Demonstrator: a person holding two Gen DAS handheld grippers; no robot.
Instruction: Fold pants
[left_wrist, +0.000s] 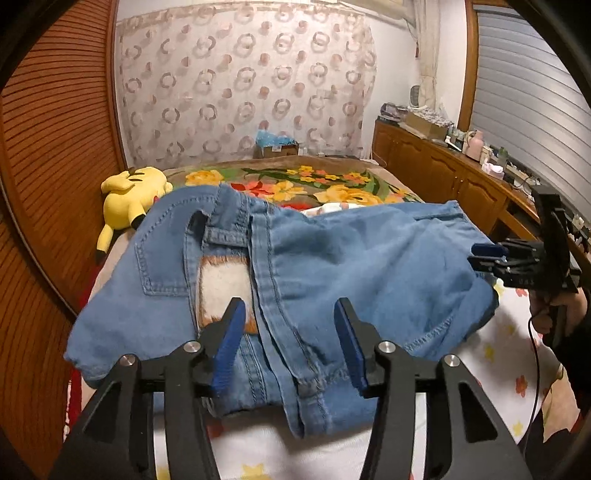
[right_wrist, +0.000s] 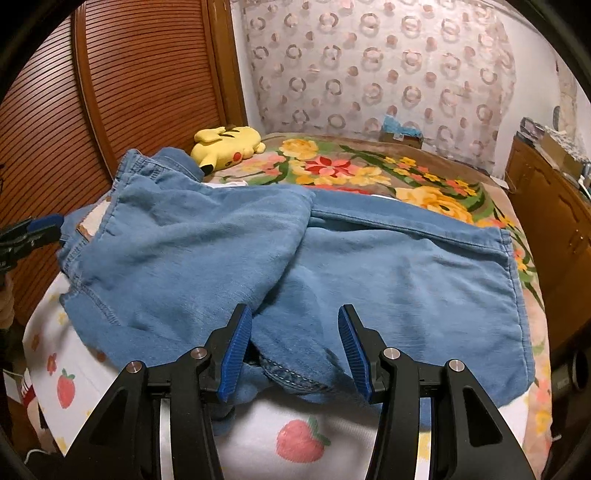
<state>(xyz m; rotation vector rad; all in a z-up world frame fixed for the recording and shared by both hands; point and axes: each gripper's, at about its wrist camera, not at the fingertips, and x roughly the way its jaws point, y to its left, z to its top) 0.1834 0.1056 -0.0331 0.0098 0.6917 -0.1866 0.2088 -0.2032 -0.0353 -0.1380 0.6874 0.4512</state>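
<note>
The blue denim pants (left_wrist: 295, 266) lie bunched on the bed (right_wrist: 303, 443). The left gripper (left_wrist: 290, 347) hovers low over the waistband, jaws wide apart. The right gripper (right_wrist: 295, 350) reaches level from the opposite side, jaws also spread, holding nothing.

1. Far end of the blue pants (left_wrist: 295, 266) hidden behind their own folds.
2. Back half of the left gripper (left_wrist: 288, 343) cut off at the bottom edge of the left wrist view; same for the right gripper (right_wrist: 295, 347) in its own view.
3. Yellow plush toy (right_wrist: 229, 146) partly hidden by the waistband.
4. Small things on the wooden cabinet (left_wrist: 443, 162) too blurry to name.
5. Bed sheet (right_wrist: 295, 435) mostly covered by denim.
6. Hand (left_wrist: 561, 310) holding the right gripper half cut off at the side.
</note>
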